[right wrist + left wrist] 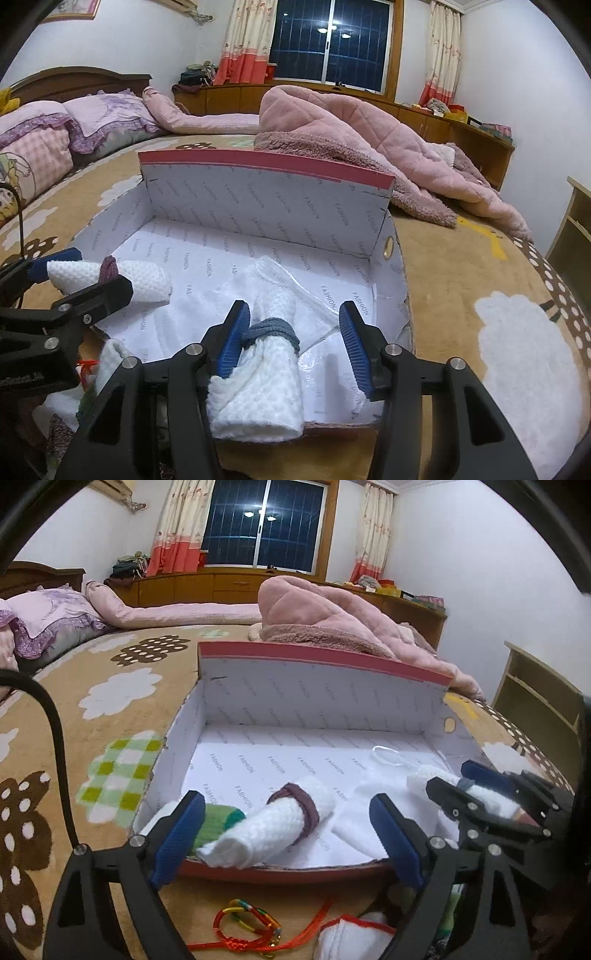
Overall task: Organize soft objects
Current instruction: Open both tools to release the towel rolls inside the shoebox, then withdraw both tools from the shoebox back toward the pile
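Observation:
An open shoebox (321, 686) with white FASHION paper lining sits on the bed. My left gripper (288, 834) is open around a rolled white towel with a maroon band (291, 816) that lies over the box's near edge. A green-and-white roll (214, 818) lies beside it at the left pad. My right gripper (295, 341) is open around a rolled white towel with a grey band (266, 373), which touches its left pad and rests over the box's (258, 206) near rim. The maroon-band towel also shows in the right wrist view (144, 280).
A red cord with coloured rings (251, 926) and a white cloth with red trim (351, 938) lie on the bed in front of the box. A pink fleece blanket (351, 136) is heaped behind the box. Pillows (48, 133) lie at the left.

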Available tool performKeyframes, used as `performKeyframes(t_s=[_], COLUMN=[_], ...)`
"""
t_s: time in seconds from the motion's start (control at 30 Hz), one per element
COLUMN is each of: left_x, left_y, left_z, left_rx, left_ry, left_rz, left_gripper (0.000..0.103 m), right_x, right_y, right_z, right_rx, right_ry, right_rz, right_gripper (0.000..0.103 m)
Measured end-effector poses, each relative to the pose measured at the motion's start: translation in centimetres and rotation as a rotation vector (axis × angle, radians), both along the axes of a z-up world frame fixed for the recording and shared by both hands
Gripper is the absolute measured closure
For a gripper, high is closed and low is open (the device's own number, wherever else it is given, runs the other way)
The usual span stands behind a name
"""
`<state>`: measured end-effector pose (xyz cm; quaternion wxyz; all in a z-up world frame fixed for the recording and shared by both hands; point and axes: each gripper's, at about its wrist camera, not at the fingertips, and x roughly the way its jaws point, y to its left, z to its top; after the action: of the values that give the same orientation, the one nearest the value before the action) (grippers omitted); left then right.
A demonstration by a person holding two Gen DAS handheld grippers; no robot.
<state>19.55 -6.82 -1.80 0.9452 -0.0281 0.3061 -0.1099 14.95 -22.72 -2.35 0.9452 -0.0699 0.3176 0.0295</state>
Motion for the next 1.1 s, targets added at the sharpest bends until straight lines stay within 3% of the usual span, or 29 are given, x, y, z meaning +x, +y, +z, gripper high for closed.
performKeyframes(t_s=[0.13,0.3,0.47,0.7,0.83,0.97,1.1], left_x=[0.0,-0.4,-2.0,-4.7,-5.1,-6.3,-7.3], left_y=[-0.4,-0.4,0.0,-0.5,0.4,1.1,0.8], left_z=[0.0,0.3,1.2,2.4,2.7,3.1,4.1], left_rx=[0.024,0.011,-0.019,0.012,-0.017,0.008,0.018], left_ry=[0.001,-0.023,-0.106,-0.197,-0.152,-0.148,-0.128], left_rz=[-0.002,-0.004,-0.019,-0.031,-0.046,-0.028,-0.074], left_gripper=[0.007,0.007,0.007,0.006,0.006,0.006,0.006], right_x=[-0.2,-0.7,-1.1,-1.5,-1.8,-2.5,-3.2], right_y=[0.0,-0.2,0.4,-0.1,-1.0,-0.9,-0.9], right_z=[0.1,0.6,0.9,1.4,1.5,1.9,2.2], right_rx=[-0.014,-0.007,-0.016,0.021,0.05,0.02,0.033], right_ry=[-0.014,-0.05,-0.075,-0.079,-0.046,-0.037,-0.029], right_rz=[-0.015,-0.018,0.006,0.001,-0.012,0.003,0.005], right_gripper=[0.043,0.022,0.02,0.02,0.02,0.02,0.02])
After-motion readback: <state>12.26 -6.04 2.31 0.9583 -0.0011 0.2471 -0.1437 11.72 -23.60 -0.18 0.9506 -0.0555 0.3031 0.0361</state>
